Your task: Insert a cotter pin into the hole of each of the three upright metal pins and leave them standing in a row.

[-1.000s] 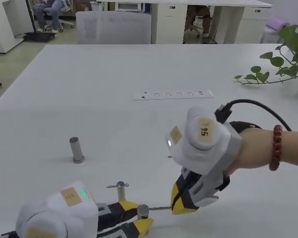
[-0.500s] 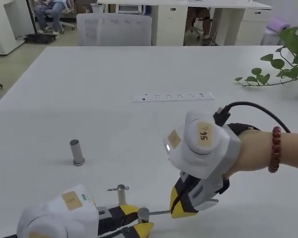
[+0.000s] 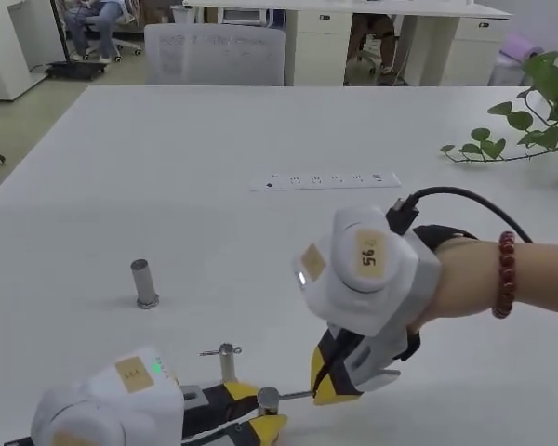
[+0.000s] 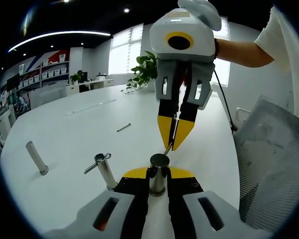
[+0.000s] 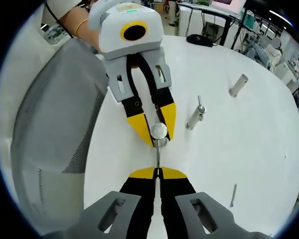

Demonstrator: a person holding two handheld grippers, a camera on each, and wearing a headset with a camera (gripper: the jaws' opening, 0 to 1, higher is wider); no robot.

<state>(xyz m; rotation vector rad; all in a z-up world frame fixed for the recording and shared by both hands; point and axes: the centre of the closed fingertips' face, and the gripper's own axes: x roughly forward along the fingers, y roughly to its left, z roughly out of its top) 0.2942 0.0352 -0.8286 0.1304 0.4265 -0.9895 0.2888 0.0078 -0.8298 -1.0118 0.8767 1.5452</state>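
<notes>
White surface (image 3: pixel 214 167), all the work at its near edge. Left hand-held gripper (image 3: pixel 257 409) is clamped on an upright metal pin (image 4: pixel 158 172). Right hand-held gripper (image 3: pixel 324 390) is pinched tight on a cotter pin (image 5: pixel 158 157), tip right at the pin's head. To do it well, I'd say: steady the pin, line the cotter up level w/ the cross-hole, push straight (no twisting). Finished pin (image 3: pixel 227 360) stands just beside, and a bare pin (image 3: pixel 144 282) stands further toward the left edge. Sticker (image 3: pixel 369 253) on the right one reads prob. "56". Left sticker (image 3: pixel 133 372) is too blurry.
</notes>
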